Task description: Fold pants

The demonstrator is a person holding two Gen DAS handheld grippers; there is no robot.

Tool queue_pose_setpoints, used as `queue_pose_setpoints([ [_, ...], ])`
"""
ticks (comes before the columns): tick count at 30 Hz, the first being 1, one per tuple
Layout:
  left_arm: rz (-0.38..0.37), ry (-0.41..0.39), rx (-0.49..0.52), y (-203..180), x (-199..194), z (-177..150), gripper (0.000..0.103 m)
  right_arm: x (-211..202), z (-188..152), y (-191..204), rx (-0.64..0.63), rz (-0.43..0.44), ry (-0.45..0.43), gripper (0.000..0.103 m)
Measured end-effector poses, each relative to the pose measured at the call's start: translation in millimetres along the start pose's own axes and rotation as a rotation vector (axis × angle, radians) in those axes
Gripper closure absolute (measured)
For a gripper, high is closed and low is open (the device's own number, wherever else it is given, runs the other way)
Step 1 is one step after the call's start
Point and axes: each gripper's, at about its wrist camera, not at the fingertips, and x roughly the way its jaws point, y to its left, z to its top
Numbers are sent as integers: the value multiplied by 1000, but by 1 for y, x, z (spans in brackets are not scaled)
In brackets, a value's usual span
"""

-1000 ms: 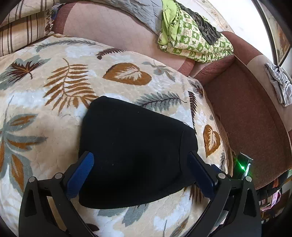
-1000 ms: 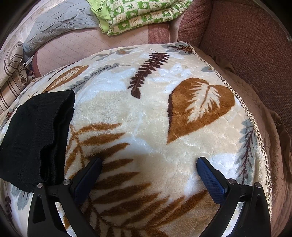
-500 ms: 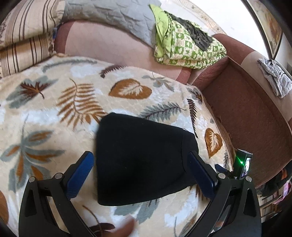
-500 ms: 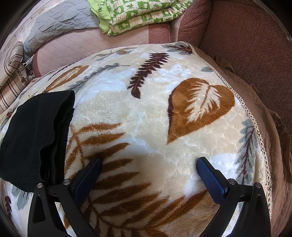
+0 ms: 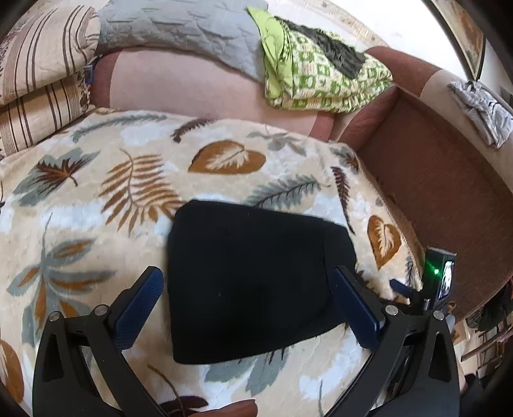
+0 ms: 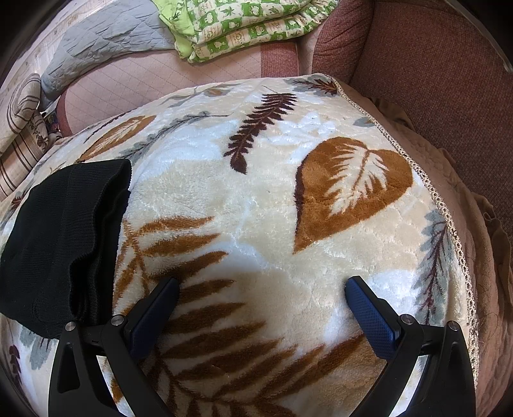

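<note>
A: Lying flat as a compact black rectangle, the pants (image 5: 253, 285) rest on the leaf-print blanket (image 5: 96, 199), toward its right-hand side, short of the corded edge. In the right wrist view the stacked layers and a ribbed band show at the bundle's near side (image 6: 61, 243).

B: State of the tongs?

A: Left gripper (image 5: 247, 298): released, jaws spread wide, hovering above the bundle with one blue pad beyond each side of it. Nothing is between the pads except air. Right gripper (image 6: 261, 308): also released, jaws spread over bare blanket, just beside the bundle and apart from it.

B: Why that placement?

A: Judgement: the fold looks complete or nearly so. Open jaws held clear of the cloth avoid dragging a layer and disturbing the stack. The right gripper stays off to the side, so it cannot snag the ribbed band.

B: Surroundings?

A: The blanket covers a sofa seat (image 5: 449, 199). Behind it lie a green patterned cloth (image 5: 323, 77), a grey quilt (image 5: 179, 29) and striped pillows (image 5: 41, 64). None touches the pants.

B: Risk?

A: The plush pile may grip the knit if the bundle is slid, not lifted.
</note>
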Motion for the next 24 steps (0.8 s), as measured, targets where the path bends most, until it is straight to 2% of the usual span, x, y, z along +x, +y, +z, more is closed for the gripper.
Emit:
queue_pose_setpoints([
  [5,55,72,-20,0,11,-15,0,3,4,-1,-4,5,17,1],
  [8,111,66,3,-4,10,-20,0,-2,5,-1,-33,28,42,1],
  [10,128,62,10,-5,7,-22,0,-13,7,-2,-34,89,78,0],
  [12,131,63,6,-4,6,-24,0,-40,7,-1,-11,202,69,0],
  [14,143,60,5,-4,3,-25,0,-68,6,6,-31,272,36,0],
  [15,143,58,6,-4,3,-26,0,-91,4,14,-76,327,-8,0],
  [19,160,58,22,-10,1,-31,0,-145,-14,34,-199,469,-171,0],
  [21,178,51,40,-13,0,-35,0,-158,-26,42,-243,481,-280,0],
  [22,194,40,50,-14,-1,-36,0,-161,-31,46,-254,453,-322,0],
  [24,211,23,67,-16,-2,-37,0,-159,-34,59,-279,395,-319,0],
])
